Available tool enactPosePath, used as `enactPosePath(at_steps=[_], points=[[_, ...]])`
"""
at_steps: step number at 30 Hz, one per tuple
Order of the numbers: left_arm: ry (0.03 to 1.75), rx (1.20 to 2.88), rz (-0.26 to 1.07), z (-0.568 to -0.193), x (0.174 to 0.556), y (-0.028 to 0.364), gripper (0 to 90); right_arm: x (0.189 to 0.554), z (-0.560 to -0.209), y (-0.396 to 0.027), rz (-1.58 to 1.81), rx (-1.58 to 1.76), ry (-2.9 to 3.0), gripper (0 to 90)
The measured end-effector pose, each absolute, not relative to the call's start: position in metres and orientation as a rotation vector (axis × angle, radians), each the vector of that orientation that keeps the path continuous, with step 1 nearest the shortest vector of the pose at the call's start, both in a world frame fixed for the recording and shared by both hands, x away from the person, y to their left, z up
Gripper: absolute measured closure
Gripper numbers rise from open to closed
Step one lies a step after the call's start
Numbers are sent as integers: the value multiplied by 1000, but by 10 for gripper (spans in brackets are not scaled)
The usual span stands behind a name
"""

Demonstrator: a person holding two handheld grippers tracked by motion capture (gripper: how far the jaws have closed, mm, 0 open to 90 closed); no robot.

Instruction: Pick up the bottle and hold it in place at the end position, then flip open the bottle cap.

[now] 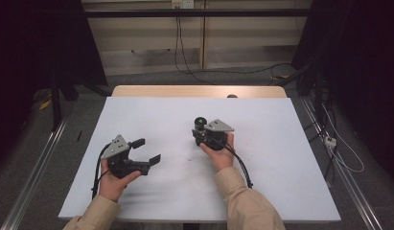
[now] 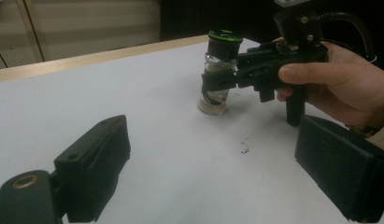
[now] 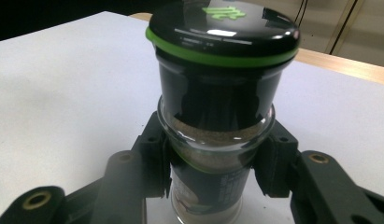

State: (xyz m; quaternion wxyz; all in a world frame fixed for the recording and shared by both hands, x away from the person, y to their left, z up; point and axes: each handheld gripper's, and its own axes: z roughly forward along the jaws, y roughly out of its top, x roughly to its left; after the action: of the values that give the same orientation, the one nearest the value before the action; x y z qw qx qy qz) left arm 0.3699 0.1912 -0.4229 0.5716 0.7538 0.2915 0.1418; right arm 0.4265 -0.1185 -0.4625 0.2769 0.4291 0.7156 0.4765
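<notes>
Jar (image 3: 217,121) upright, clamped in level right tool (image 1: 200,133).

right gripper (image 1: 200,130): clamped on jar (image 1: 200,122) | left gripper (image 1: 145,150): fingers apart, nothing held | table (image 1: 261,124)

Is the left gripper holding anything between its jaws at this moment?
No: the left gripper stands open with nothing between its jaws, while the right gripper clamps the glass jar.

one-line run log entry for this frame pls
right tool: shut on jar, upright on white table | left tool: open, holding nothing, aimed at jar | lid: on
</notes>
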Motion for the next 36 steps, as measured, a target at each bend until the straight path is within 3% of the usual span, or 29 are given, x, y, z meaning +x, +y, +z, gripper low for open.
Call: enactPosePath(at_steps=[11,16,19,23,36], points=[[699,1789,310,-420,382,180,135,427,-462,-119,1279,1153,1924,532],[694,1820,317,-420,387,173,235,427,-462,-119,1281,1153,1926,532],[675,1845,312,-420,390,170,369,427,-463,-119,1280,1152,1926,532],[655,1868,304,-417,395,165,473,427,-462,-119,1278,1153,1926,532],[631,1921,251,-411,407,146,588,427,-462,-119,1278,1156,1929,532]])
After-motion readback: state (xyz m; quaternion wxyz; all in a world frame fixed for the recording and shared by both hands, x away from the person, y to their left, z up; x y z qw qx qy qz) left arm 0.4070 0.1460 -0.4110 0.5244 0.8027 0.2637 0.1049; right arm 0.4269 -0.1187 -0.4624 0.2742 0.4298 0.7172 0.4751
